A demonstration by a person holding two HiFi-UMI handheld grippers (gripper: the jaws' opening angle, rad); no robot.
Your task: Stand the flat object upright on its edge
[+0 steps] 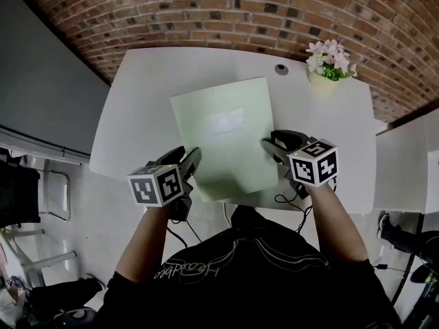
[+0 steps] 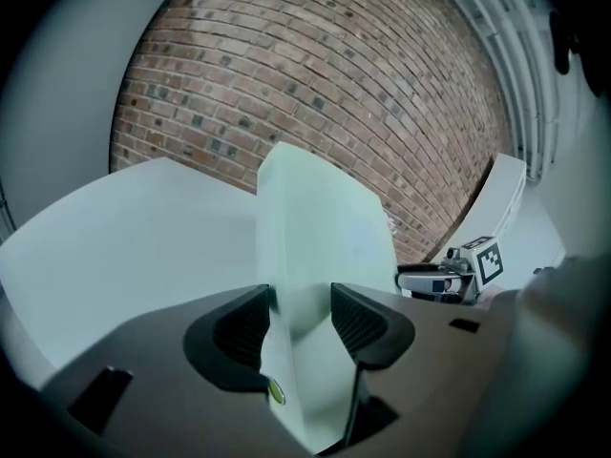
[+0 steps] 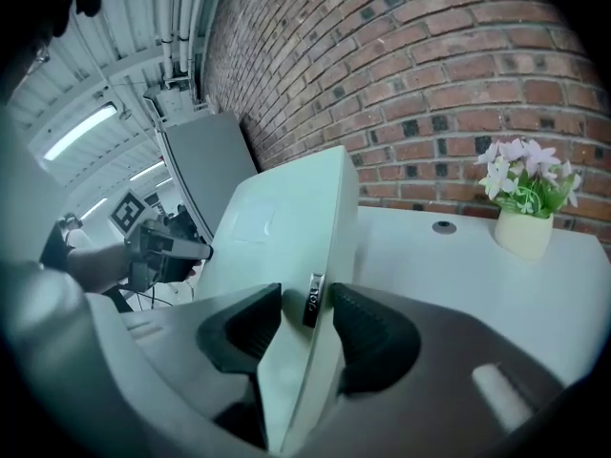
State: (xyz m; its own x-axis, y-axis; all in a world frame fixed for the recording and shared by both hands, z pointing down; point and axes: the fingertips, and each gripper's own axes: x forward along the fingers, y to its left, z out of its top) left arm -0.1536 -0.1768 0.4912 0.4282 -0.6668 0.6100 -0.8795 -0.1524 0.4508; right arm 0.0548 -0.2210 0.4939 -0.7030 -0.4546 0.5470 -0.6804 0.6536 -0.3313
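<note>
flat object (image 1: 223,132): a pale green, thin rectangular thing with a paler rectangle (image 1: 225,120) on its face. it is over the middle of the white table (image 1: 137,115), and its near edge reaches the table's near edge.
object's pose: in the head view its broad face is towards the camera. in the left gripper view (image 2: 320,246) and the right gripper view (image 3: 286,227) it runs away from the jaws towards the far wall. i cannot tell whether its far edge touches the table.
left gripper (image 1: 192,157): at the object's near left corner. in its own view (image 2: 298,303) both ribbed pads are clenched on the object's edge, one on each face.
right gripper (image 1: 271,146): on the object's right edge, near the near right corner. in its own view (image 3: 305,303) the pads are clamped on the edge, with a small dark tab (image 3: 312,301) on the edge between them.
grippers together: they are on opposite sides of the object, well apart, and each shows in the other's view.
flower pot (image 1: 322,79): cream, with white and pink flowers (image 1: 331,57), at the table's far right, well apart from the object.
round grommet (image 1: 281,68): in the tabletop just left of the pot.
brick wall (image 1: 206,12): behind the table's far side.
</note>
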